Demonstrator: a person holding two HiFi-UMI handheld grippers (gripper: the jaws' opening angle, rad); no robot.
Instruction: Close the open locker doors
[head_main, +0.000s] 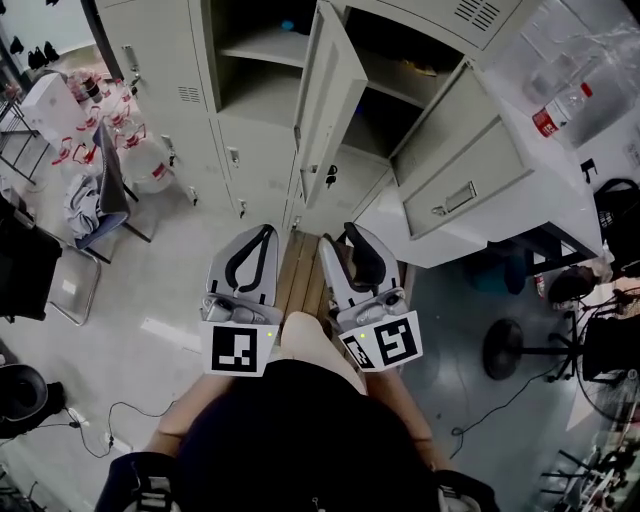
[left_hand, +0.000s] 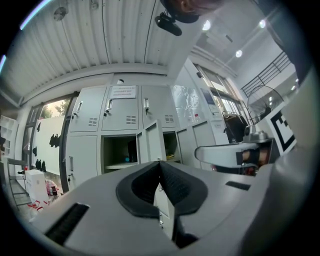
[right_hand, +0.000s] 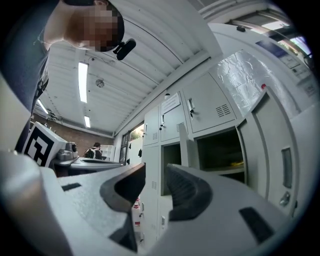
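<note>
**Lockers ahead, two doors ajar, both grippers free**

Head view: the left gripper (head_main: 266, 232) and right gripper (head_main: 346, 238) are held side by side over the floor (head_main: 180, 290), short of the lockers (head_main: 165, 70); the middle door (head_main: 330, 105) is seen swung out edge-on between two open compartments; the right door (head_main: 465, 170), with a recessed handle, is swung wide; neither door is touched by a gripper; a bottle (head_main: 560, 108) with a red label is seen at the upper right.

Left gripper view: the left gripper (left_hand: 160, 164) is seen with its jaw tips pressed together, nothing caught between them; the middle door (left_hand: 150, 142) is framed just above the tips, well apart from them; a shelf (left_hand: 120, 166) is noted in the compartment to its left.

Right gripper view: the right gripper (right_hand: 156, 172) is seen with jaws parted and empty; locker fronts are visible through the gap; the right door (right_hand: 277, 145) is at the right edge; a person (right_hand: 95, 149) is made out far off at the left.
</note>
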